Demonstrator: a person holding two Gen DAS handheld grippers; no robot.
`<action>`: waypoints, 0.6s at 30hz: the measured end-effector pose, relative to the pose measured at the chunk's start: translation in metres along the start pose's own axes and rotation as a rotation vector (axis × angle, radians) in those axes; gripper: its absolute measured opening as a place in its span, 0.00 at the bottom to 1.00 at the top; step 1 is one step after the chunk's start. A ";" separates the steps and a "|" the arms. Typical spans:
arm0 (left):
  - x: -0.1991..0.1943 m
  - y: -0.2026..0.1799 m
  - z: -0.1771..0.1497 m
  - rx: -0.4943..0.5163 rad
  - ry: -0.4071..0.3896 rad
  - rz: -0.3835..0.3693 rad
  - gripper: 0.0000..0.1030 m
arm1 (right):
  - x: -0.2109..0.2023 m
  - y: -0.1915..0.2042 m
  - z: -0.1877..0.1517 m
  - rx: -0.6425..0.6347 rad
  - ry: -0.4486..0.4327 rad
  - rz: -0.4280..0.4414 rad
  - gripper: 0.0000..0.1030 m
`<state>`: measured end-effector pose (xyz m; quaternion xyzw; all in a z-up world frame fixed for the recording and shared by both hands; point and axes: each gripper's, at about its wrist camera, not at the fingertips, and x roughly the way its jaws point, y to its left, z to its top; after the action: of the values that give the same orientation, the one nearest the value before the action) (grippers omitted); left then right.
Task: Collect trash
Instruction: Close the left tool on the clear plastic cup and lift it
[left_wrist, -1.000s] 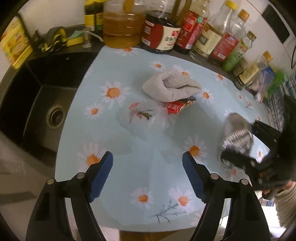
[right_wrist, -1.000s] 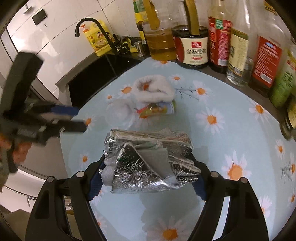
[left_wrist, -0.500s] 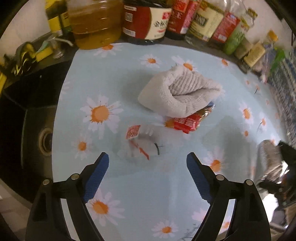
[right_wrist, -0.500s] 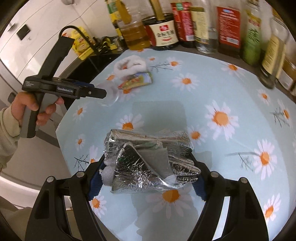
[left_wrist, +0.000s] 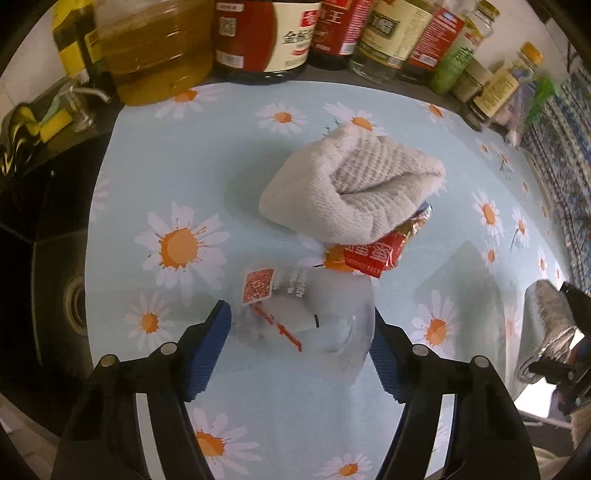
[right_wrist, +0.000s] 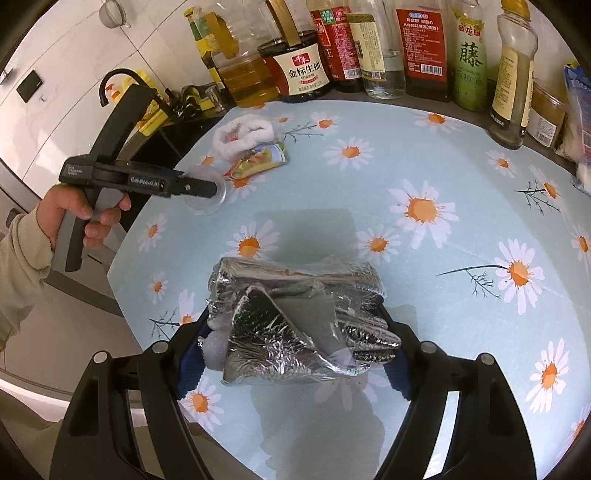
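Note:
My left gripper (left_wrist: 300, 345) is open, its blue pads on either side of a clear plastic cup (left_wrist: 310, 314) with a red label, lying on the daisy tablecloth (left_wrist: 155, 155). The cup (right_wrist: 207, 192) also shows in the right wrist view at the left gripper's tip. My right gripper (right_wrist: 295, 347) is shut on a crumpled silver foil bag (right_wrist: 295, 314), held above the cloth; it shows at the right edge of the left wrist view (left_wrist: 546, 325). A red snack wrapper (left_wrist: 380, 251) lies half under a white towel (left_wrist: 354, 192).
A row of oil and sauce bottles (right_wrist: 306, 66) lines the back of the counter. A black sink (left_wrist: 51, 280) lies to the left, with a black faucet (right_wrist: 118, 79). Packets and a jar (right_wrist: 546, 114) stand at the far right.
My left gripper has moved forward and down so the clear cup now sits between its pads. My right gripper, still holding the foil bag, has drawn back from the bottles.

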<state>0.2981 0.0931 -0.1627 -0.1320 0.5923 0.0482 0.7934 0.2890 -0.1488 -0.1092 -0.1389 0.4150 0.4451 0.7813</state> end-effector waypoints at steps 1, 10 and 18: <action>0.000 -0.001 0.000 0.007 -0.001 -0.003 0.67 | 0.000 0.001 0.000 0.001 -0.002 -0.005 0.75; -0.006 -0.001 -0.007 0.025 -0.014 -0.021 0.63 | -0.004 0.019 -0.003 0.004 -0.020 -0.020 0.75; -0.021 -0.004 -0.026 0.031 -0.051 -0.060 0.62 | -0.006 0.038 -0.006 0.003 -0.036 -0.035 0.75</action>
<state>0.2686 0.0843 -0.1487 -0.1361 0.5682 0.0184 0.8114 0.2537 -0.1349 -0.1028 -0.1370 0.3991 0.4334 0.7963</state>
